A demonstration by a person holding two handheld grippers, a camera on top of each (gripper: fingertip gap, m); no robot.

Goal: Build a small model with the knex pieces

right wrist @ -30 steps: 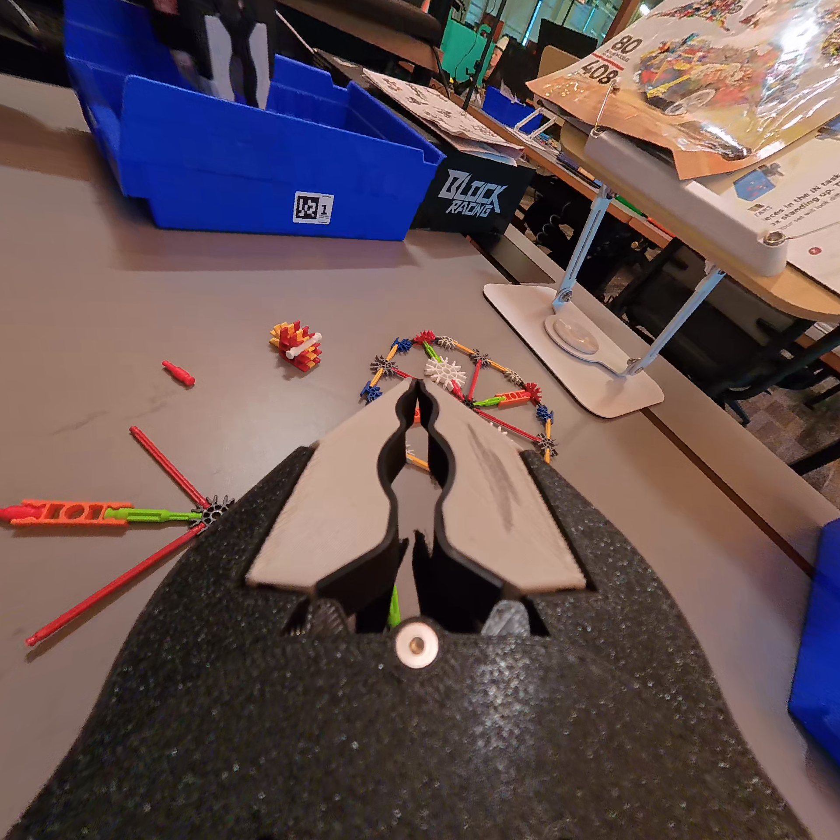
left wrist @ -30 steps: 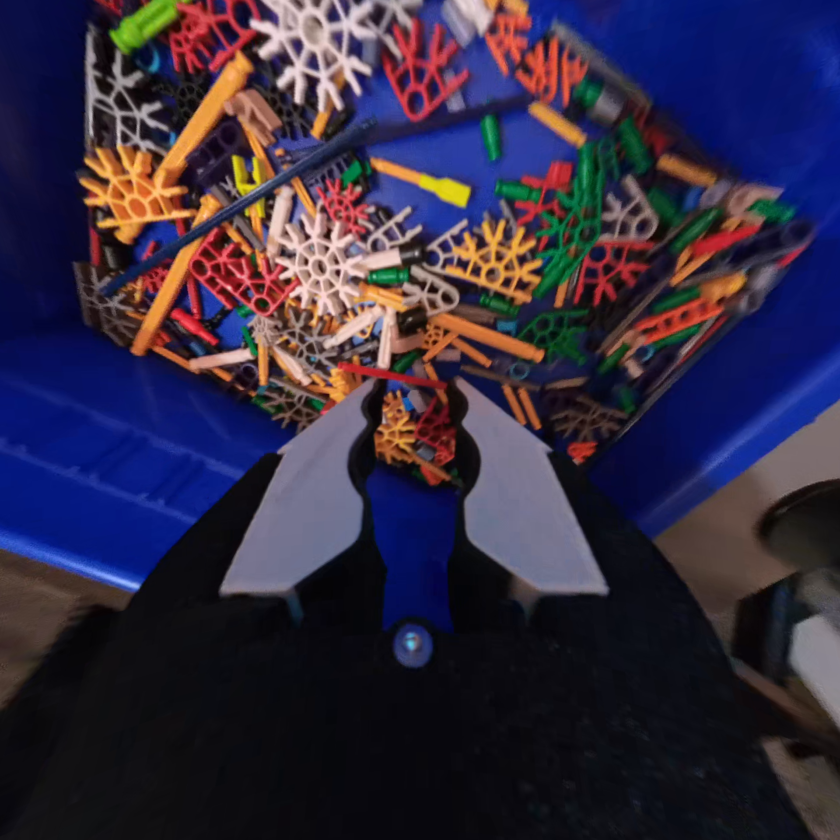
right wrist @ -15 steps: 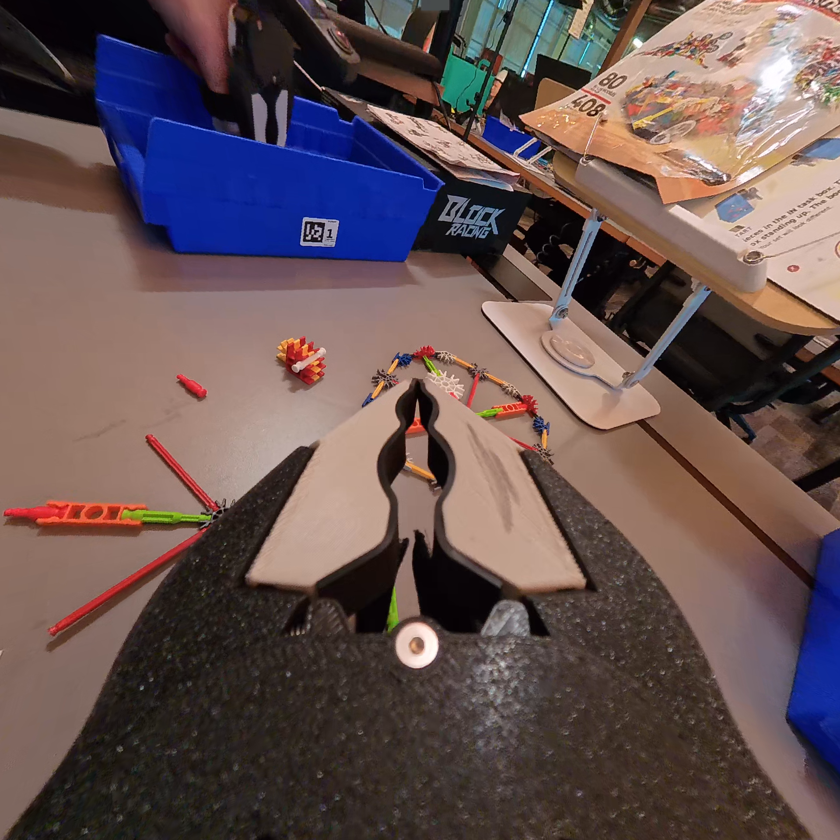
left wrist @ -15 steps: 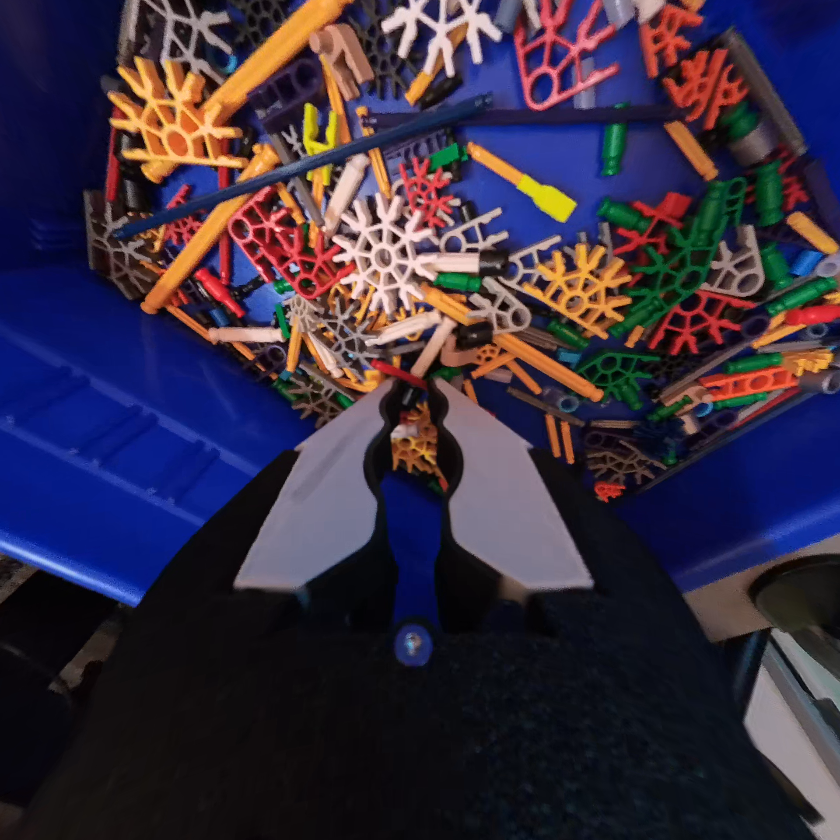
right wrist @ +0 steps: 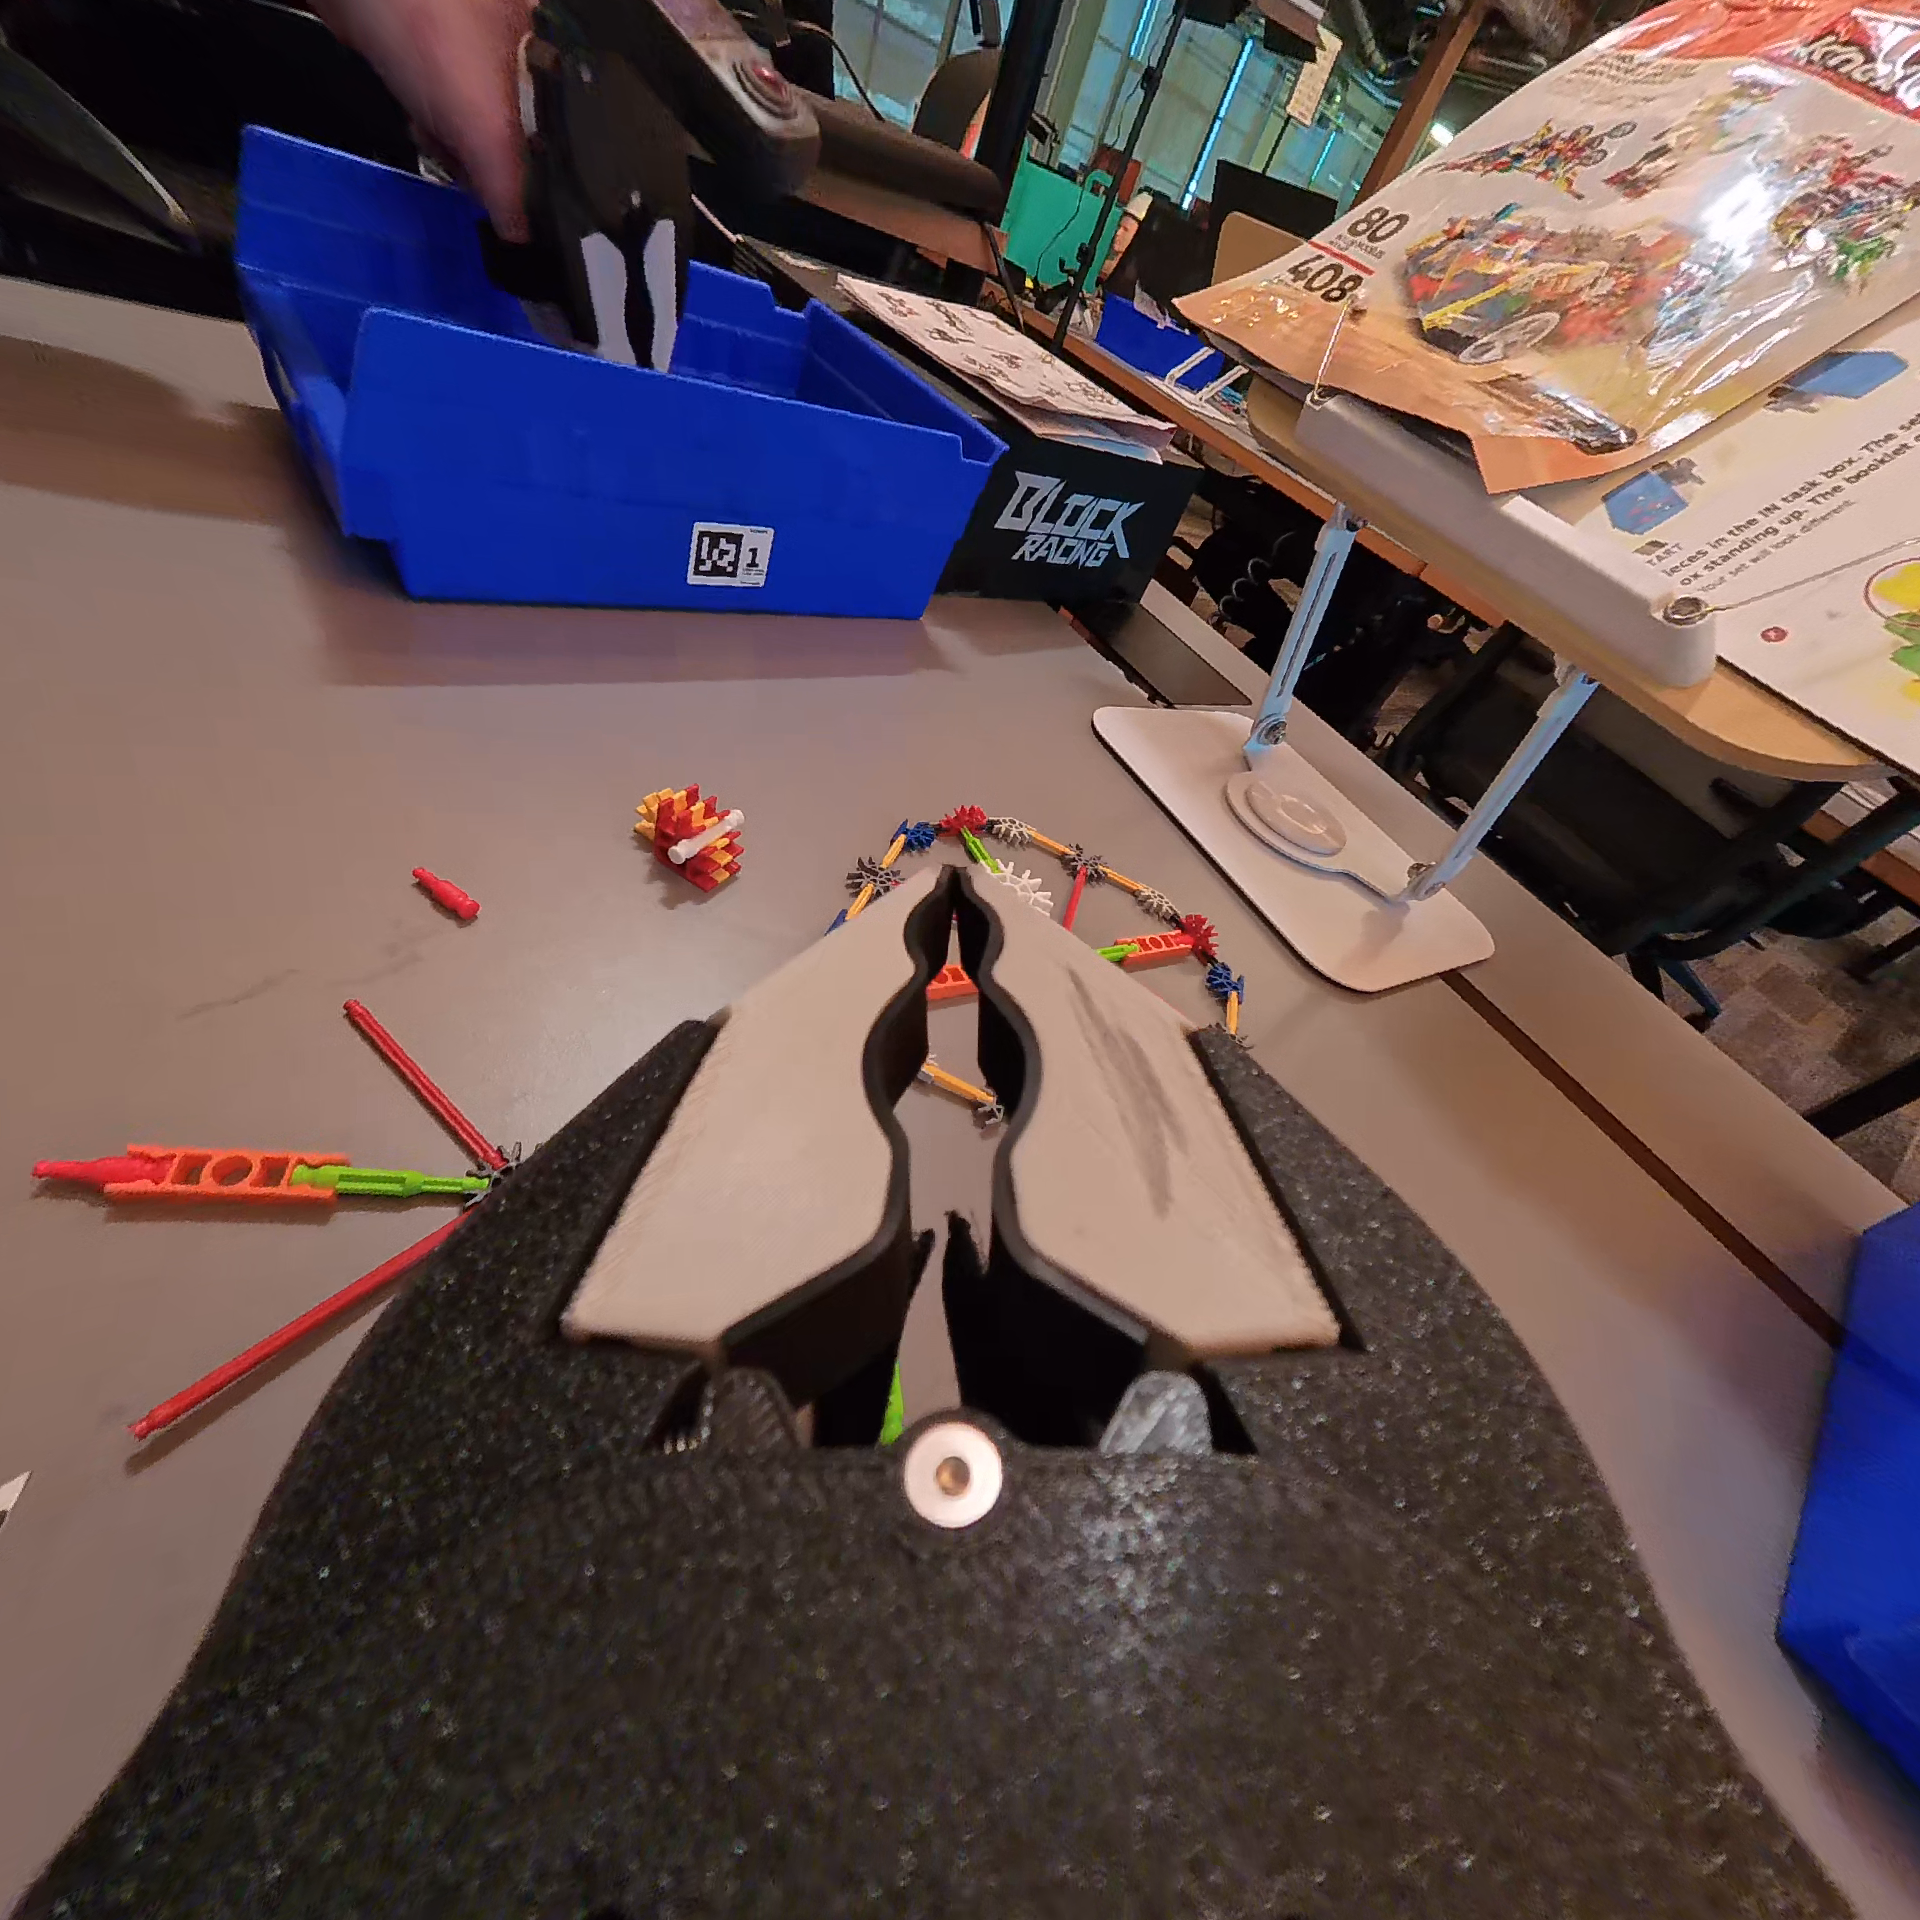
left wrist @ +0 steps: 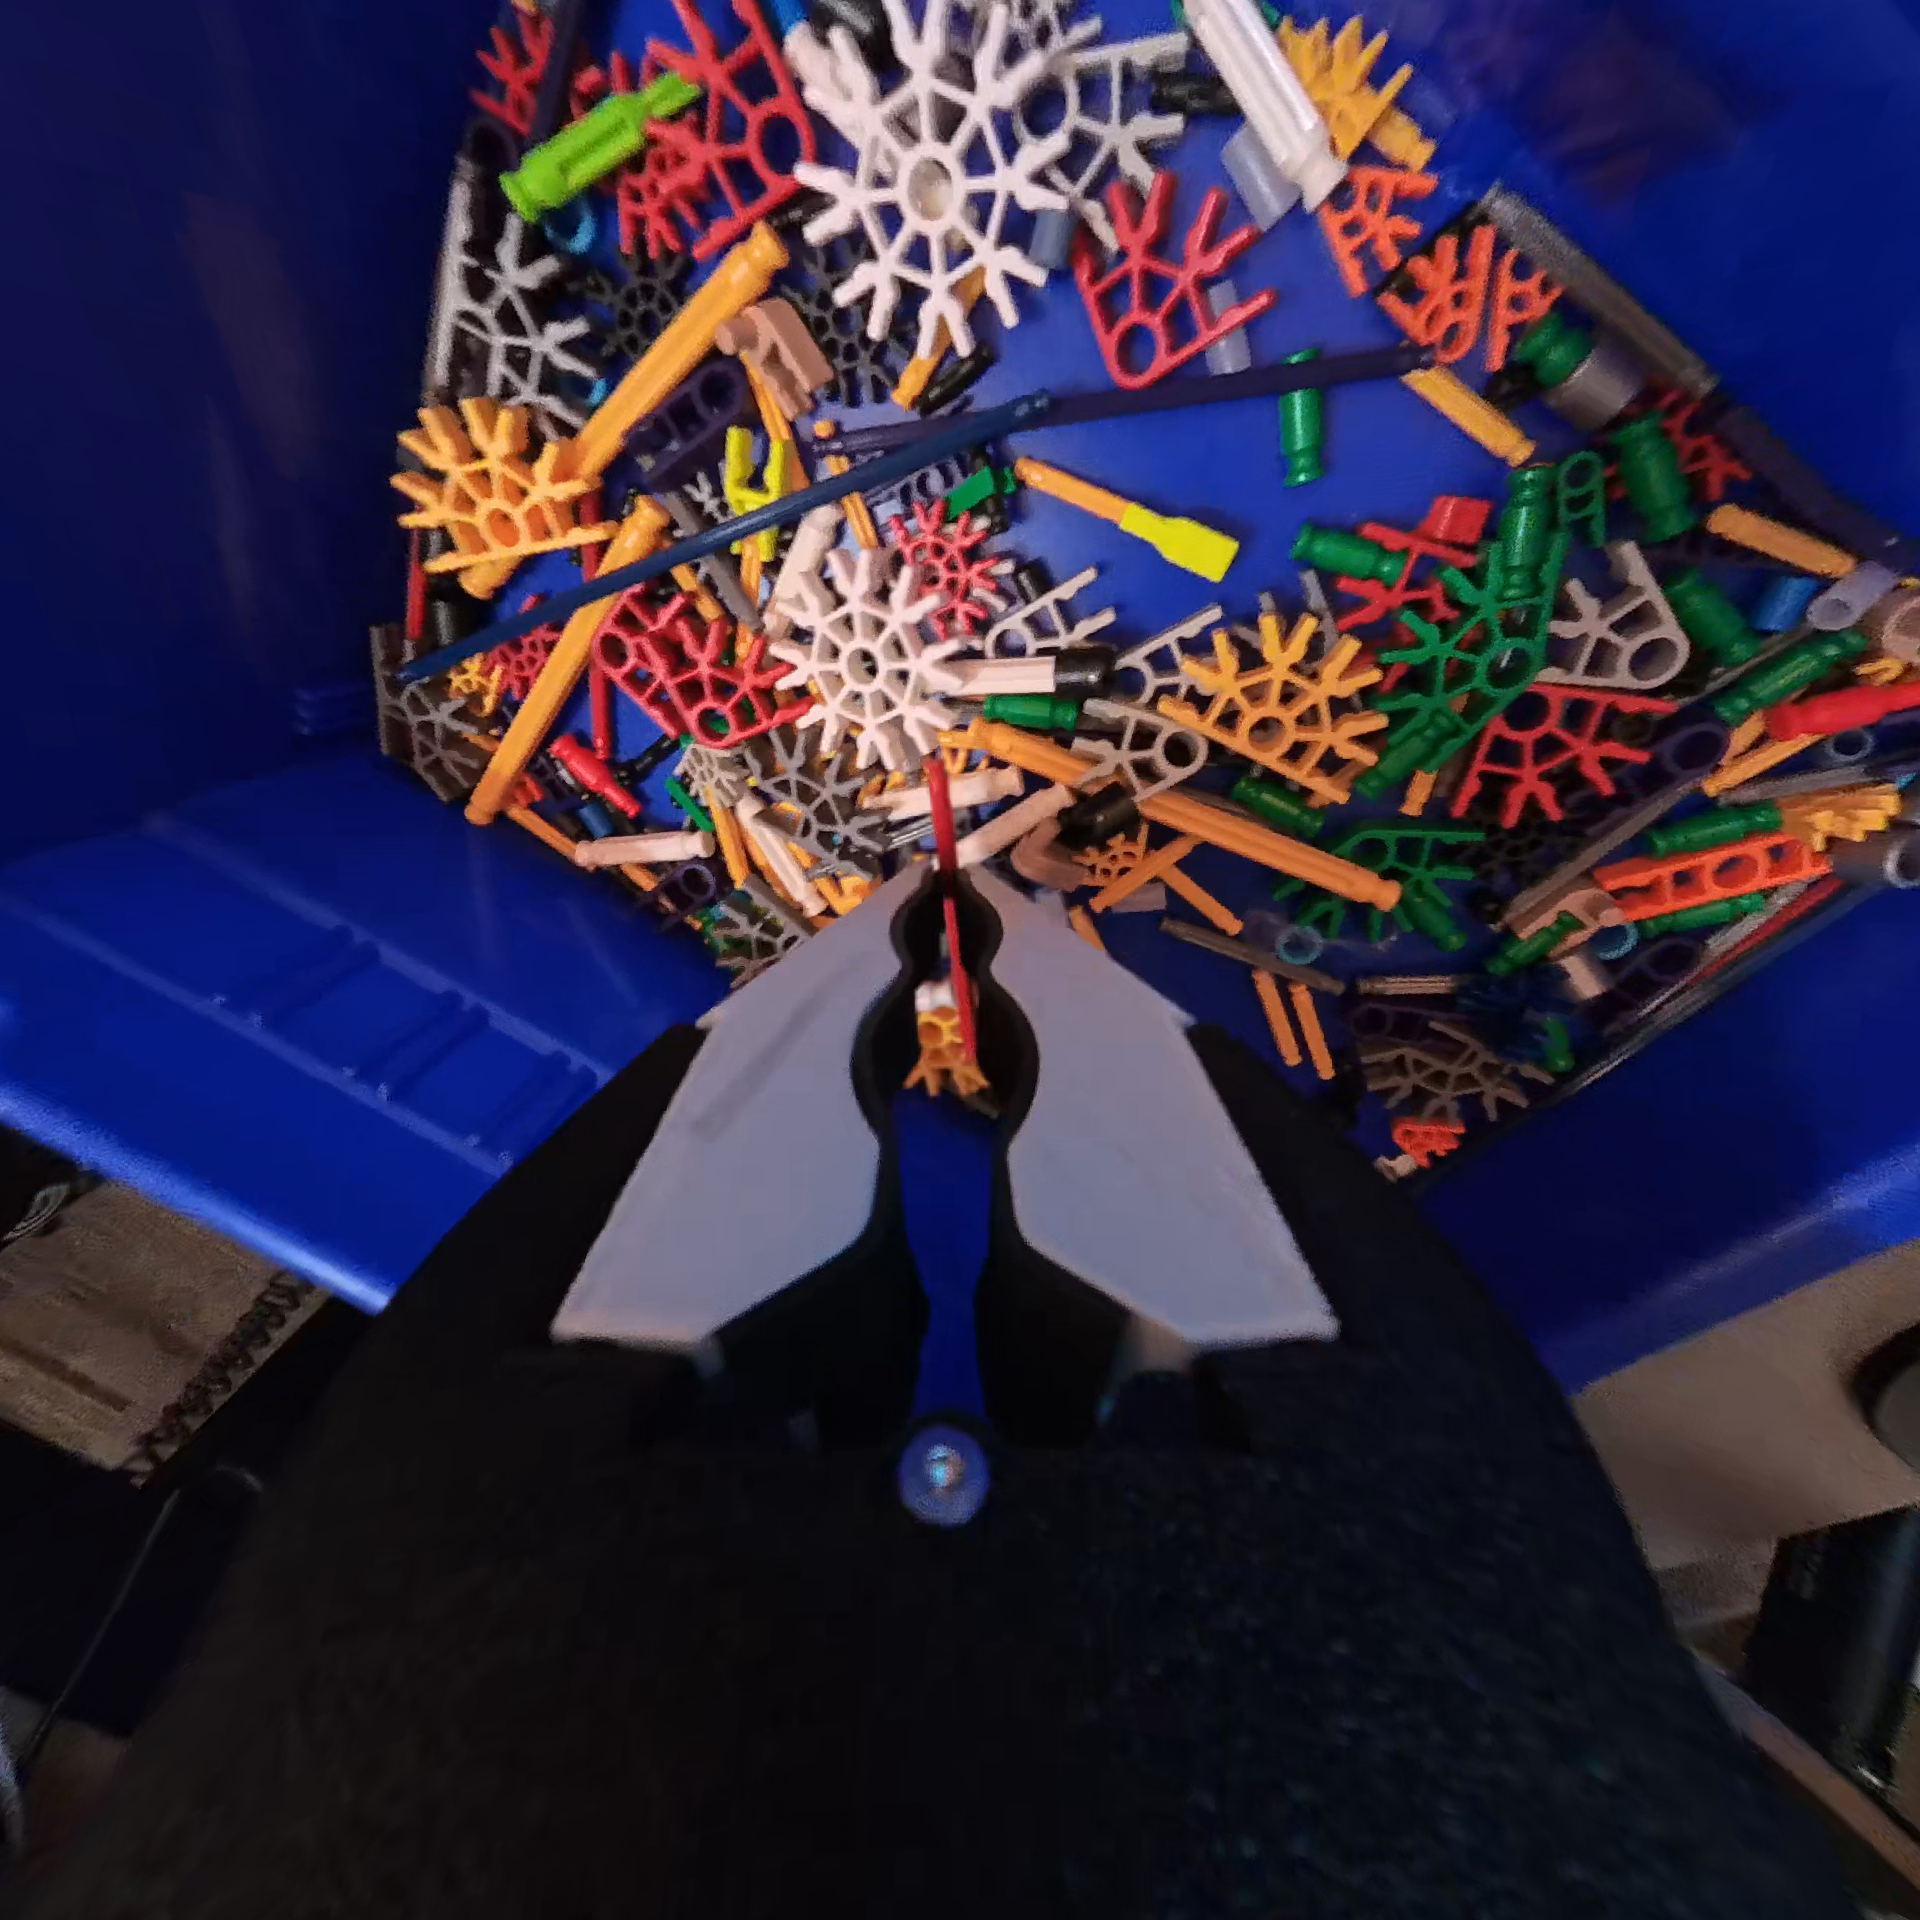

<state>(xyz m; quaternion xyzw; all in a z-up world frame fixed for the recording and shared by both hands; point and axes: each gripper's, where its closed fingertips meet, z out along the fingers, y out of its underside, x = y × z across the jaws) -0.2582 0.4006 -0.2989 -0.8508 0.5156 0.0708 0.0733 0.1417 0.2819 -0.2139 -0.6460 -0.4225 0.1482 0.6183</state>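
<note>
In the left wrist view my left gripper (left wrist: pixel 945 883) is inside a blue bin (left wrist: pixel 312 987), over a pile of coloured rods and connectors (left wrist: pixel 1039 623). It is shut on a thin red rod (left wrist: pixel 940 821) that runs lengthwise between the fingertips. In the right wrist view the left gripper (right wrist: pixel 623 301) shows in a hand above the same bin (right wrist: pixel 582 488). My right gripper (right wrist: pixel 954 883) is shut with nothing between the tips. It hovers over a flat ring of rods and connectors (right wrist: pixel 1091 873) on the grey table (right wrist: pixel 260 727).
On the table lie two long red rods (right wrist: pixel 416 1081), an orange and green piece (right wrist: pixel 229 1174), a small red rod (right wrist: pixel 447 894) and a red-yellow cluster (right wrist: pixel 691 836). A white stand (right wrist: pixel 1299 831) with a booklet is at the right. Another blue bin (right wrist: pixel 1860 1507) sits at the right edge. Left tips to right tips: about 45 cm.
My left jaws closed on the thin red rod that lay across their tips; it now points along the fingers, and the gripper has pulled back from the pile. The right gripper stayed shut.
</note>
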